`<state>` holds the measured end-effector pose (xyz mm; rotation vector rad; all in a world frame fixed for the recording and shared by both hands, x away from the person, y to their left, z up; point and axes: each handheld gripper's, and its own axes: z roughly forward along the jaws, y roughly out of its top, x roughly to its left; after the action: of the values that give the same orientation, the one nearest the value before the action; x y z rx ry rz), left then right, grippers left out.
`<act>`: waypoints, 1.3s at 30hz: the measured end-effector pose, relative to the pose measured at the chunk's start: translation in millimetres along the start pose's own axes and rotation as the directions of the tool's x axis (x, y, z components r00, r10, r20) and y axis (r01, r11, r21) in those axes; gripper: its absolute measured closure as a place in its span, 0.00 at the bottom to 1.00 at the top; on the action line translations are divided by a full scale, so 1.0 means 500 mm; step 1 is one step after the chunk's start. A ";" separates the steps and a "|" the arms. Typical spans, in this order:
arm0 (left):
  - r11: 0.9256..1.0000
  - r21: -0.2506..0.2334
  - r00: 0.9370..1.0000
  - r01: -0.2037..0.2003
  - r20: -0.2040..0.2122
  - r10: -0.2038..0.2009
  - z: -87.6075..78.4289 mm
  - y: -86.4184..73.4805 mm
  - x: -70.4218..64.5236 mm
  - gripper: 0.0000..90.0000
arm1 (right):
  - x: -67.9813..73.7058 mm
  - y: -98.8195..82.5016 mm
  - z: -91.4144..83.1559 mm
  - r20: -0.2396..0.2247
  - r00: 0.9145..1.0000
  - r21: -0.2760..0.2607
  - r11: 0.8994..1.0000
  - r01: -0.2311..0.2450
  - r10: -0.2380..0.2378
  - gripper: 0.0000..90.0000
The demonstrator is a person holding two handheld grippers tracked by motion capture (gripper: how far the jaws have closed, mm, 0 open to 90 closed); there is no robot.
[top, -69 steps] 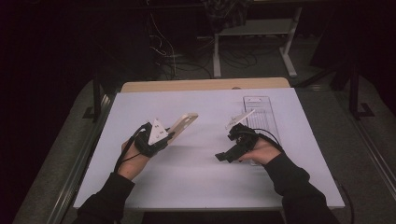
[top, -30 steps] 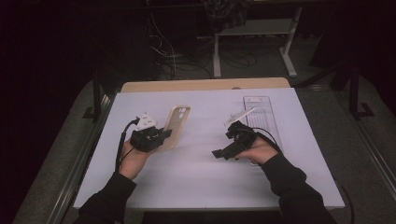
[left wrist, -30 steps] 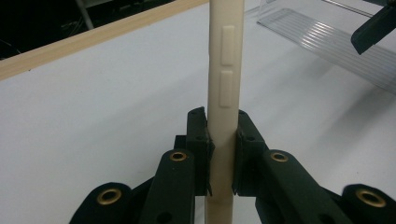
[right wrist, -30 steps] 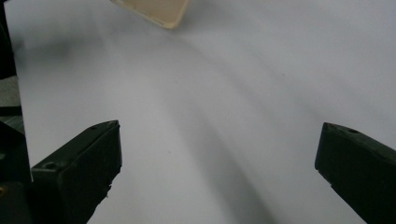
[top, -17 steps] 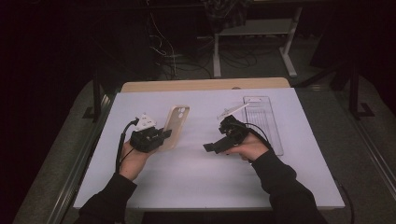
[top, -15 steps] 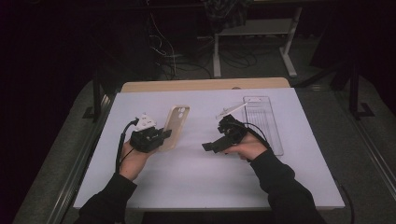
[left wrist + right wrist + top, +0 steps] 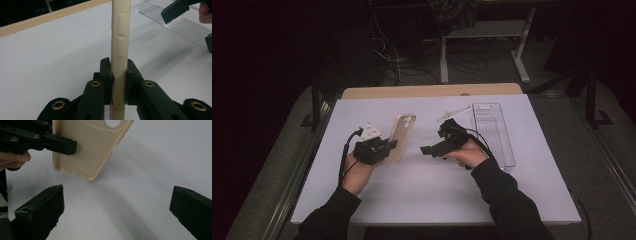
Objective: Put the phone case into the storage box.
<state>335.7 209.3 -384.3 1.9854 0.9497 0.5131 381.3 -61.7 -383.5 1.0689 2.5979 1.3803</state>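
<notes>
case (image 7: 402,136): just one, cream-coloured phone case, held up off the bench, edge-on between the left jaws with its camera hole at the far end
left hand-held gripper (image 7: 118,75): clamped tight on the lower part of the case, a pad pressing each face
side buttons (image 7: 121,35): two raised ones on the case edge, in the left gripper view
right hand-held gripper (image 7: 428,150): jaws spread wide, nothing in them, pointed at the case and just beside it, not touching
tray (image 7: 495,134): one clear ribbed plastic piece lying flat on the bench, right of the right hand
bench (image 7: 422,195): one white top, with a wooden strip along the far edge
hands: two, dark sleeves, one gripper each
</notes>
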 end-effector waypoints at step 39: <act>0.999 -0.034 1.000 0.007 -0.005 -0.007 0.030 0.019 -0.071 0.89 | -0.005 0.006 0.014 -0.064 0.996 -0.153 0.985 -0.078 0.069 0.00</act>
<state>327.5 170.6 -384.4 1.9506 0.9453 0.5270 386.9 -56.9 -386.3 1.1289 2.4618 1.6234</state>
